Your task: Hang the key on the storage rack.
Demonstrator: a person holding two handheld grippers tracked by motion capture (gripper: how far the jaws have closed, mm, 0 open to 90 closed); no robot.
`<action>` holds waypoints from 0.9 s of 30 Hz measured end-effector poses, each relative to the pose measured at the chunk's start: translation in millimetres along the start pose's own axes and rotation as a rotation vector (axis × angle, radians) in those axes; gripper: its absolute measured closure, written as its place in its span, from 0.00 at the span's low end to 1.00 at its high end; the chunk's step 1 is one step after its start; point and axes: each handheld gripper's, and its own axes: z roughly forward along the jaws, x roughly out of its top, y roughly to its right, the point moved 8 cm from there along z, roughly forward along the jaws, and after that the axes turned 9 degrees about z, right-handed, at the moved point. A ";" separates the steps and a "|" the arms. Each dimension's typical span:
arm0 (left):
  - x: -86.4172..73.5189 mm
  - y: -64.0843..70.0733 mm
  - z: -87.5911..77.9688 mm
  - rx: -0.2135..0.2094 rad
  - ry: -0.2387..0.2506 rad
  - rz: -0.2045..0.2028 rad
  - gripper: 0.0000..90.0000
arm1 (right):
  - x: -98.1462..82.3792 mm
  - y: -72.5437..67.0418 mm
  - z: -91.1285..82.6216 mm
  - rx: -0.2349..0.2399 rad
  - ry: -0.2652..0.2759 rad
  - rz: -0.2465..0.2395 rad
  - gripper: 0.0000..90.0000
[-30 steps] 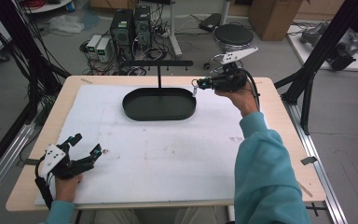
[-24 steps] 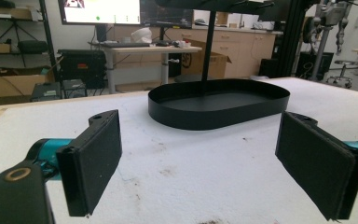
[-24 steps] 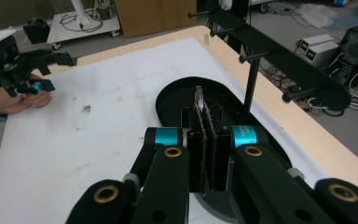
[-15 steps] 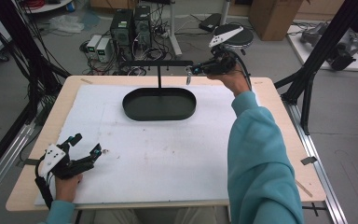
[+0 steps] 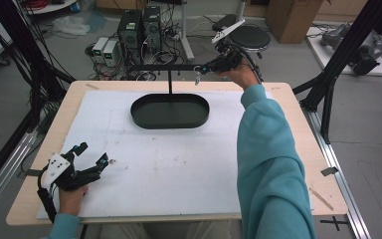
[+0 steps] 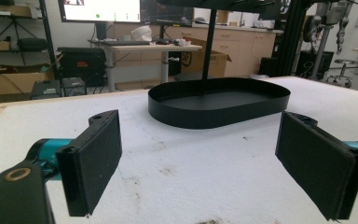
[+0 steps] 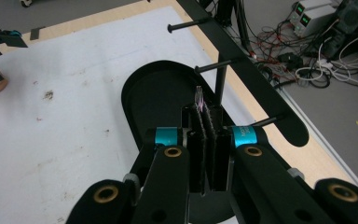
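Holding a small thin item (image 7: 198,95) clamped between closed jaws, the right hand-held gripper (image 5: 210,64) reaches the stand's crossbar (image 5: 164,66), likely to hang it on a peg (image 7: 213,66). Left hand-held gripper (image 5: 87,162) rests on the desk (image 5: 288,94), jaws apart.

We see a black oval metal tray (image 5: 169,120) with upright post and pegged crossbar (image 5: 161,66), far-centre on white mat.

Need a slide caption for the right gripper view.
Right gripper, jaws pinched on a small thin item, held above the black oval tray beside the stand's peg bar.
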 end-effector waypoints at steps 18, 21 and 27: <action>-0.2 -0.5 -0.1 -0.001 -0.004 0.000 0.17 | -12.6 16.0 20.3 -0.062 -0.095 0.024 0.99; -0.4 -0.8 0.0 -0.001 -0.007 0.001 0.17 | -13.1 17.4 21.6 -0.073 -0.101 0.025 0.99; -0.4 -0.7 0.1 -0.002 -0.006 0.000 0.17 | -13.3 19.6 23.4 -0.089 -0.103 0.035 0.99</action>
